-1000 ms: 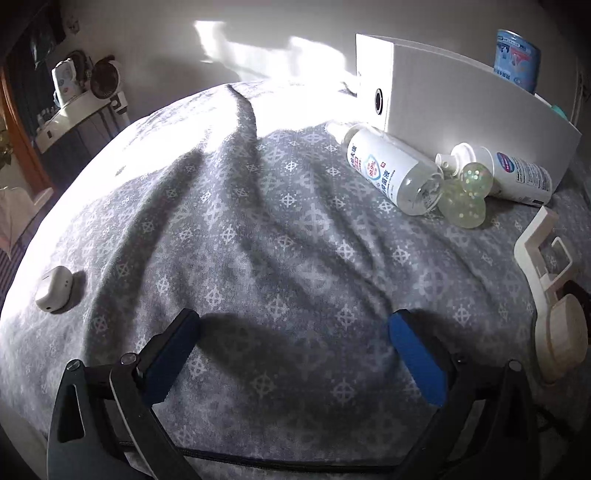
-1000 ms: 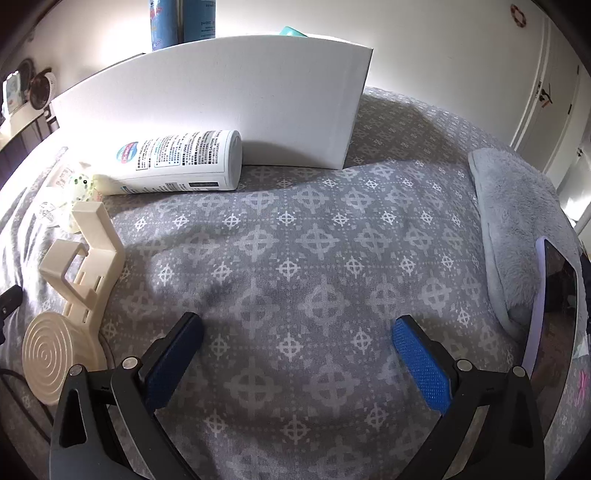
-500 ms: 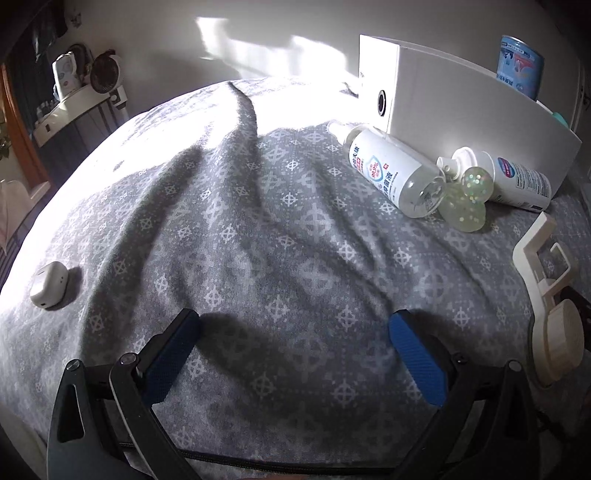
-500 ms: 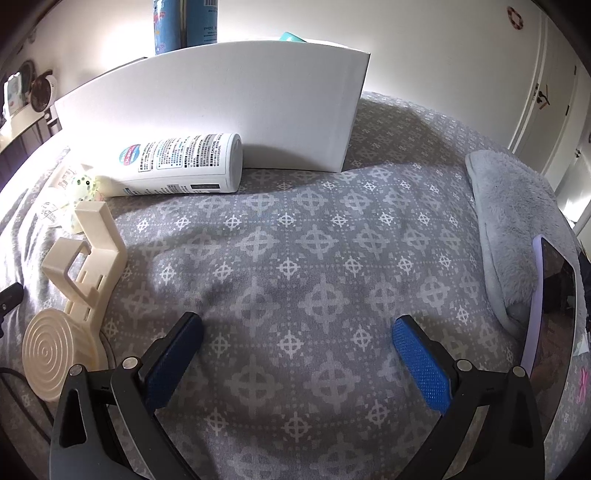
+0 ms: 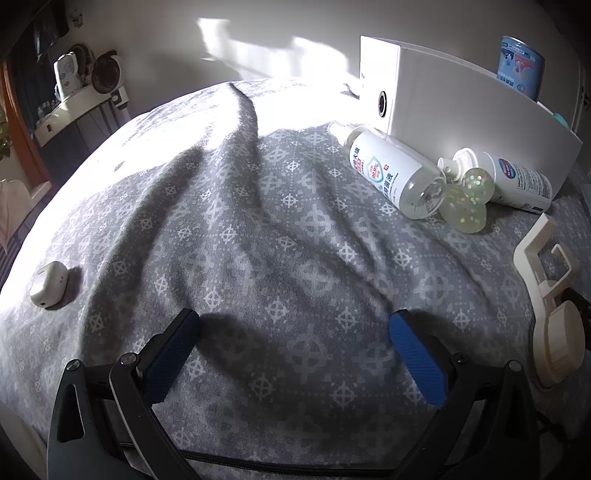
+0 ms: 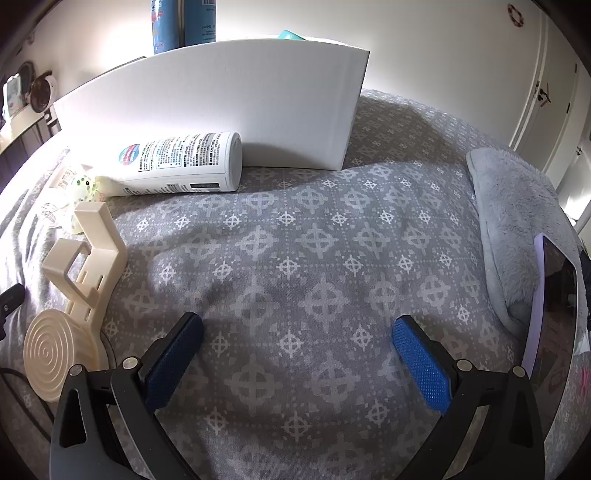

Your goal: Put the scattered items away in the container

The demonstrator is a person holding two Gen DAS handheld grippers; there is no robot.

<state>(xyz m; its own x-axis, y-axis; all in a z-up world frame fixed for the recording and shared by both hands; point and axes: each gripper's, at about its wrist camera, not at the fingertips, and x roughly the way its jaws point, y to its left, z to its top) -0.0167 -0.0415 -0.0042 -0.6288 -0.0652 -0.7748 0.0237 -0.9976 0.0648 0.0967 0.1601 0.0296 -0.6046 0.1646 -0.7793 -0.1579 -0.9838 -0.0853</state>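
Note:
A white box stands at the back of the bed with a blue can inside. Against its front lie a clear spray bottle, a glittery green toy and a white bottle. A cream suction hook lies nearer, to the right of my left gripper and to the left of my right gripper. Both grippers are open over the bedspread and hold nothing. A small white case lies far left.
The grey patterned bedspread is wrinkled. A grey fluffy cloth and a phone lie at the right edge. A black cable runs under the hook. A shelf with a small fan stands beyond the bed's left side.
Both cameras have shifted slightly; the box and bottles sit a little lower in each view. Nothing was picked up, and both grippers stay open.

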